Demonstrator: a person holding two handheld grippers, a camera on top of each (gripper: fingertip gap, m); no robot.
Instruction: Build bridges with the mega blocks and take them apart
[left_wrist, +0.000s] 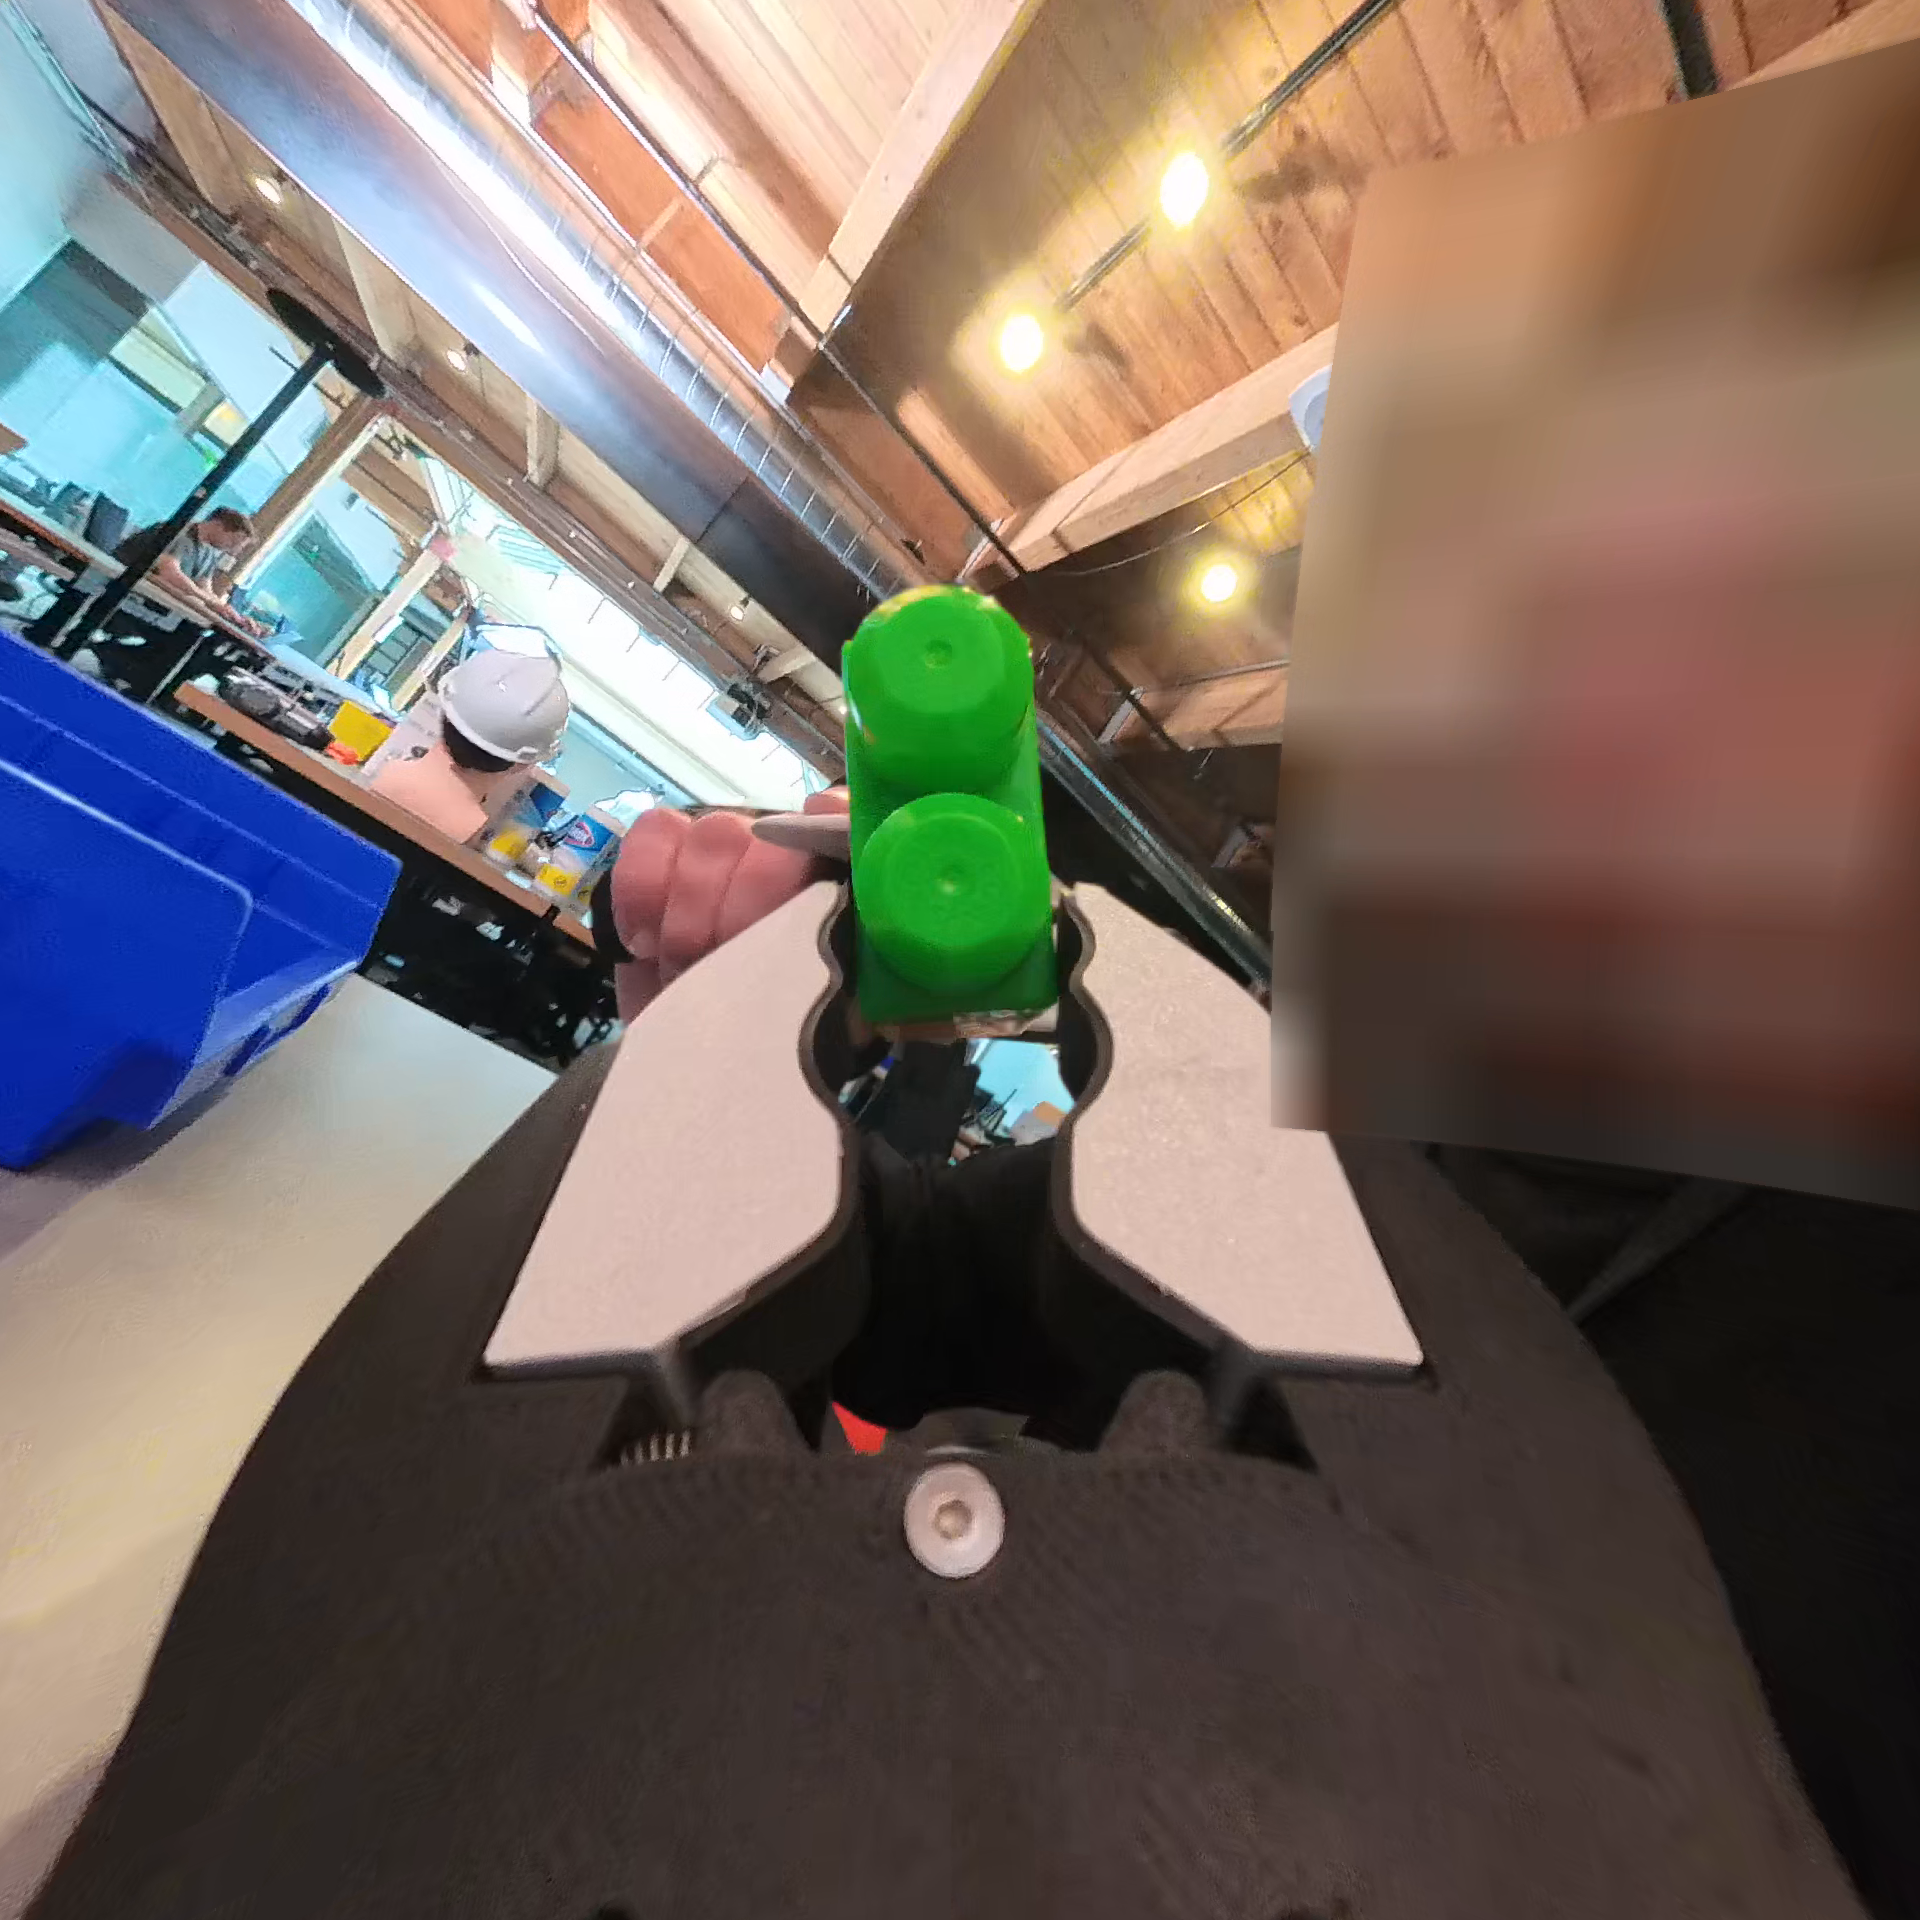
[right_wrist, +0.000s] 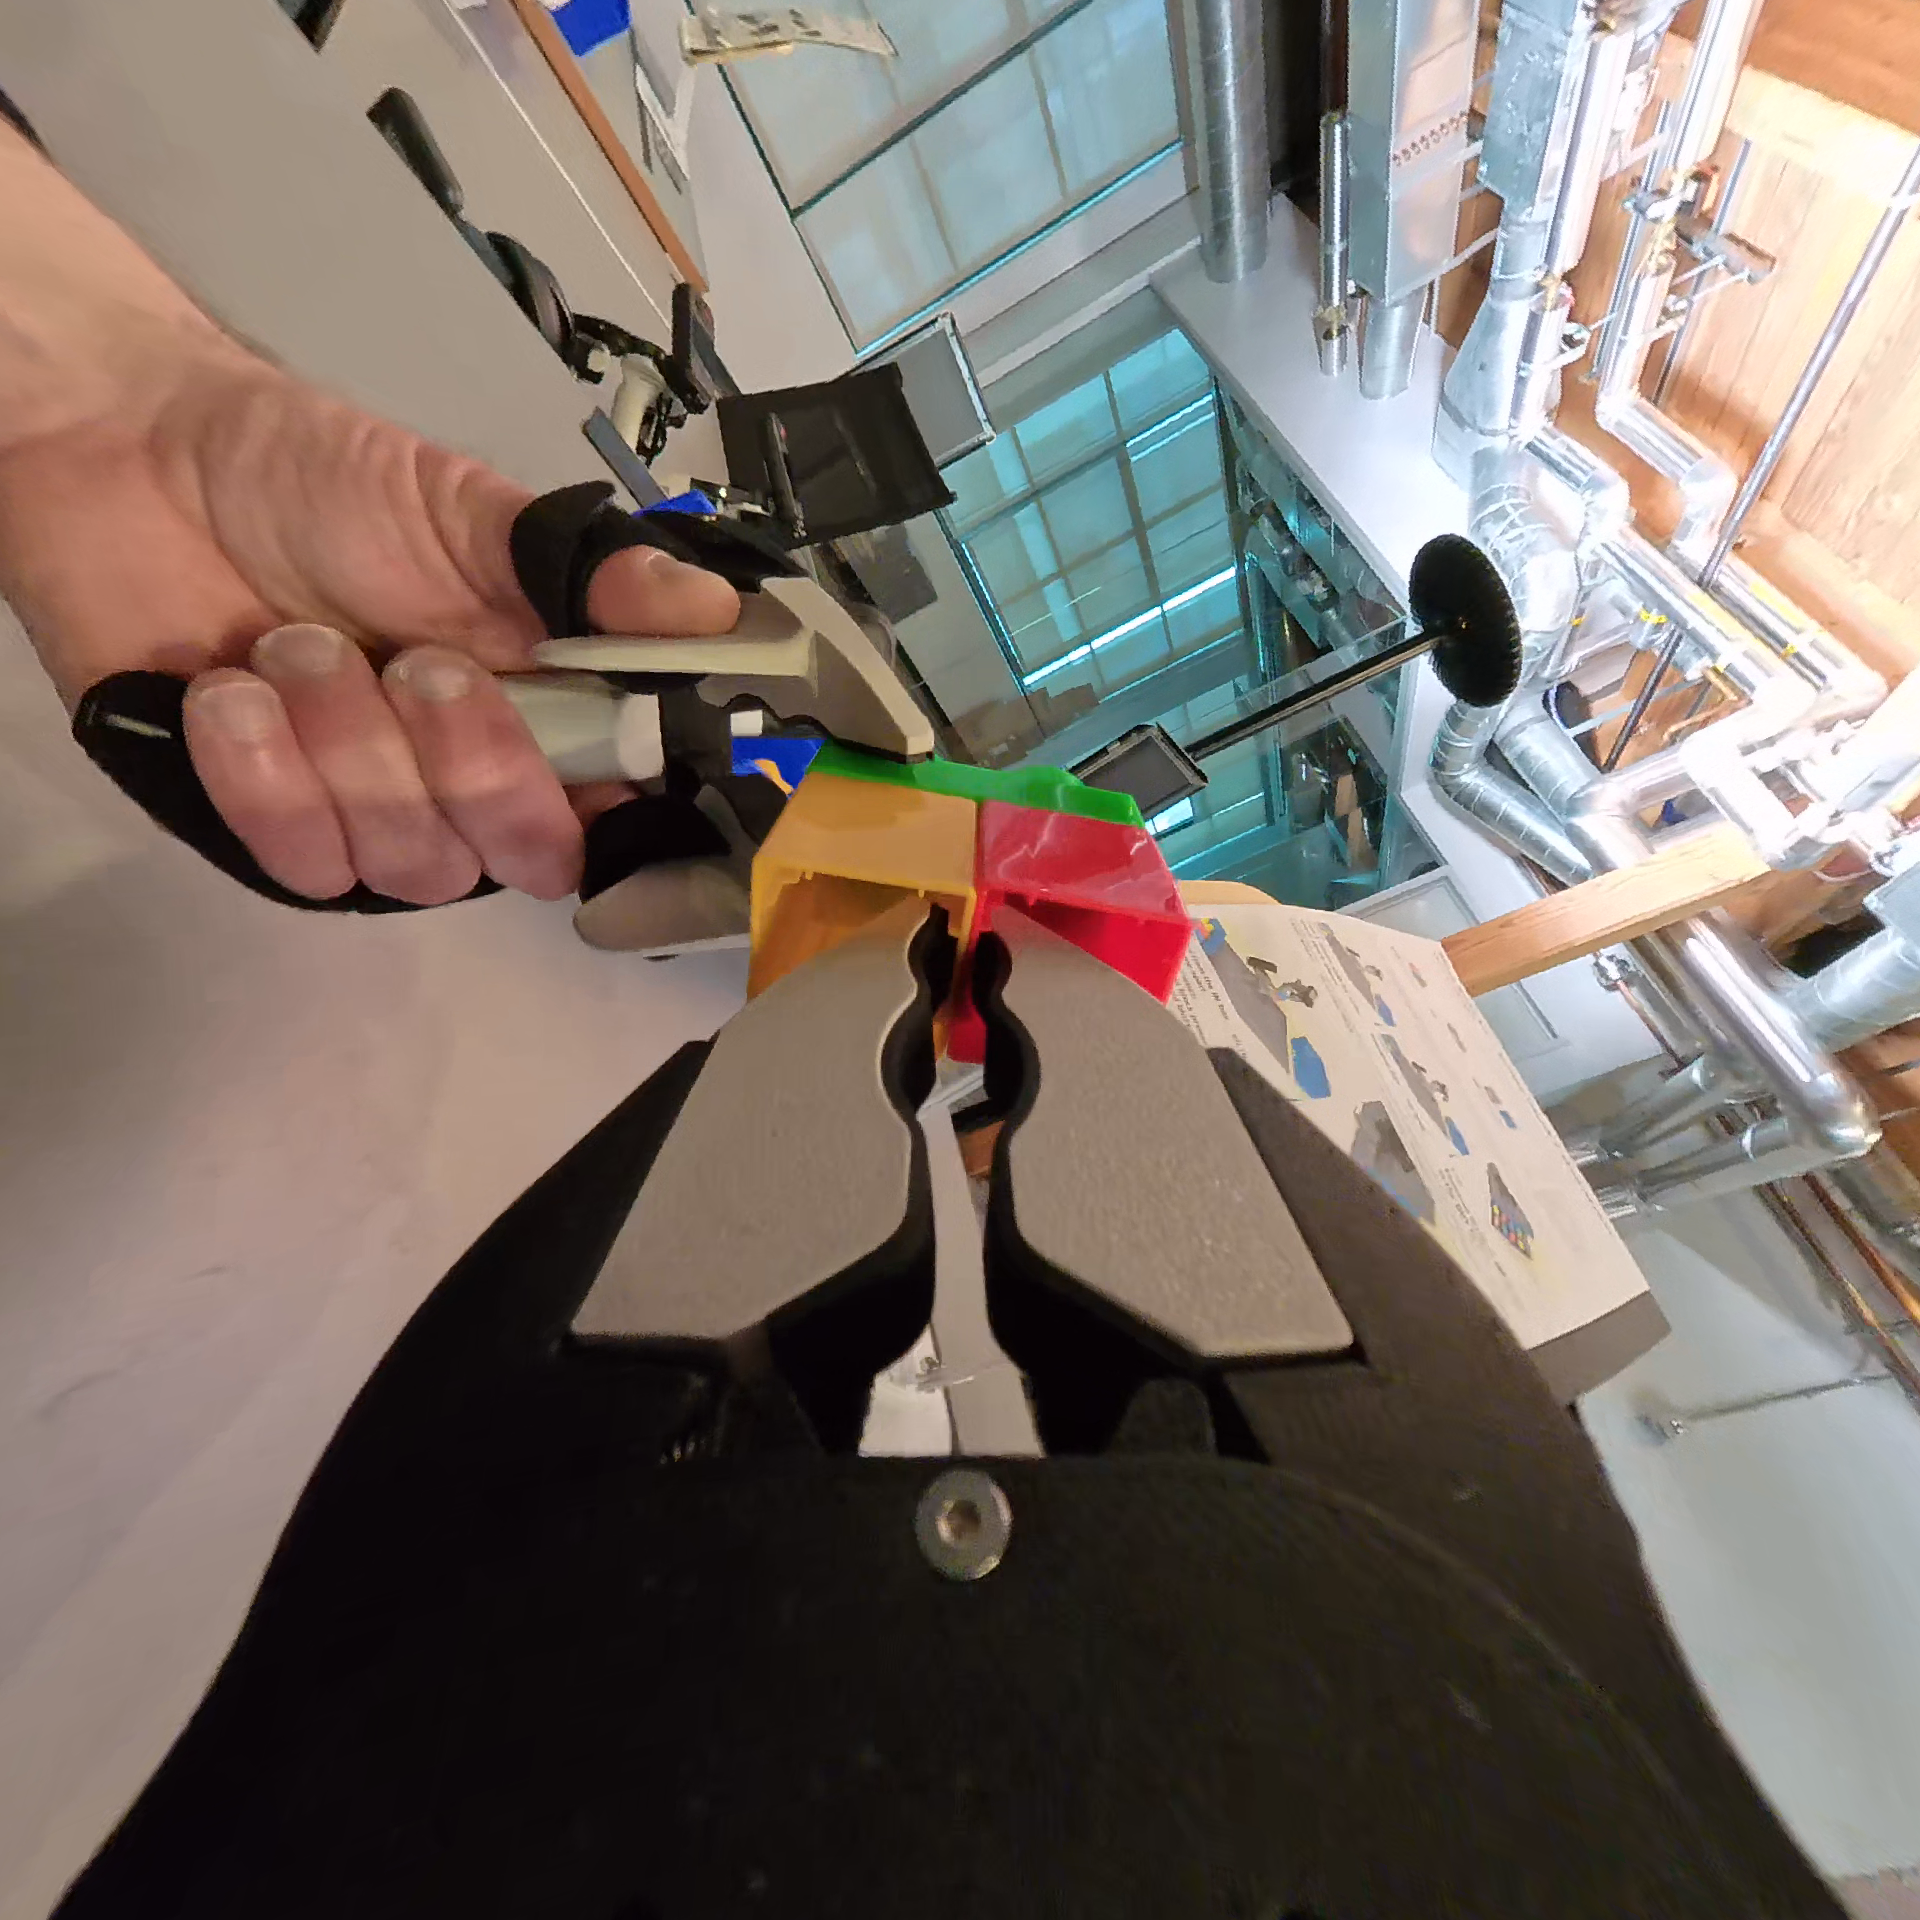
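In the left wrist view my left gripper (left_wrist: 951, 914) is shut on a green two-stud block (left_wrist: 940, 821), with the pads pressed on its two sides near the base. In the right wrist view the green block (right_wrist: 997, 781) tops an orange block (right_wrist: 873, 842) and a red block (right_wrist: 1081, 862), joined side by side with their hollow undersides facing me. My right gripper (right_wrist: 966, 945) reaches into those hollows and is shut on the two adjoining inner walls. The left gripper's fingers (right_wrist: 831, 665) clamp the green block's left end. The assembly is held in the air.
A hand (right_wrist: 260, 623) holds the left gripper. A blue bin (left_wrist: 156, 883) stands on the white table (left_wrist: 208, 1299) at the left. A printed instruction sheet (right_wrist: 1434, 1122) lies right of the blocks. A person in a white hard hat (left_wrist: 504, 707) sits at a far bench. My left and right fingertips are right by each other.
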